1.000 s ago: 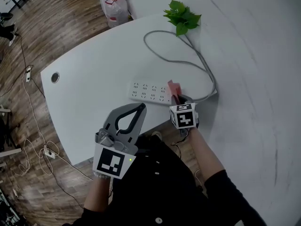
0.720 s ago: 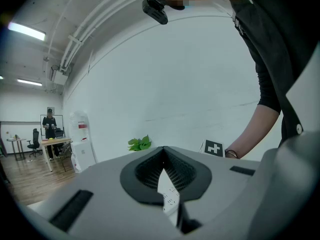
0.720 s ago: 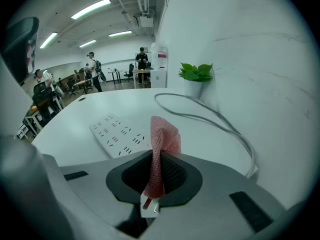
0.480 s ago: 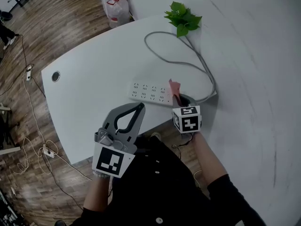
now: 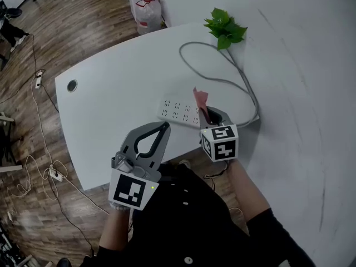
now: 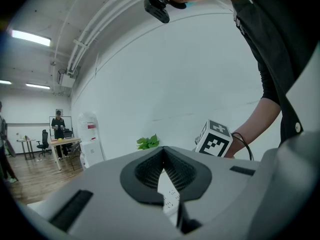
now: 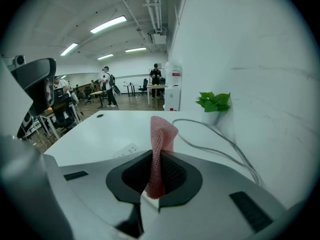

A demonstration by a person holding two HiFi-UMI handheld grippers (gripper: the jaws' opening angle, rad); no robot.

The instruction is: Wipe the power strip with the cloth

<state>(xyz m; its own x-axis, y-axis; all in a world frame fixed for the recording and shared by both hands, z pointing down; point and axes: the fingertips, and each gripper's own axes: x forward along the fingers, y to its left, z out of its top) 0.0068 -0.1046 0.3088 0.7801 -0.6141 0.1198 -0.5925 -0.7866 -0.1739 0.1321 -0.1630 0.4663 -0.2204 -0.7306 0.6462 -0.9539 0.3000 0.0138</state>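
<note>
Here we are over the white desk point(image 5: 111, 102); the right gripper point(image 5: 208, 114) has its claw pinched tight on the pink cloth point(image 7: 162, 131), which stands straight up out of the pads like a little flag. The left gripper point(image 5: 165, 125) hangs back near the desk's front edge, claw pressed together with nothing in it.

The white power strip point(image 5: 181, 111) lies flat near the middle of the desk, its grey cable point(image 5: 222, 81) looping off towards the small green plant point(image 5: 225, 28) by the wall. The cloth sits just over the strip's right end; from the right gripper view it looks lifted, not pressed against the sockets. So 1 step looks done, cloth in hand and brought to the strip; the wipe along its length looks unfinished, though how much has been covered can't be told from here.

Writing? Nothing legible; only black-and-white square markers on each gripper's cube point(image 5: 221, 142); a red-capped water bottle point(image 5: 149, 13) sits on the floor, its label too small to read; no brand visible on the strip.
</note>
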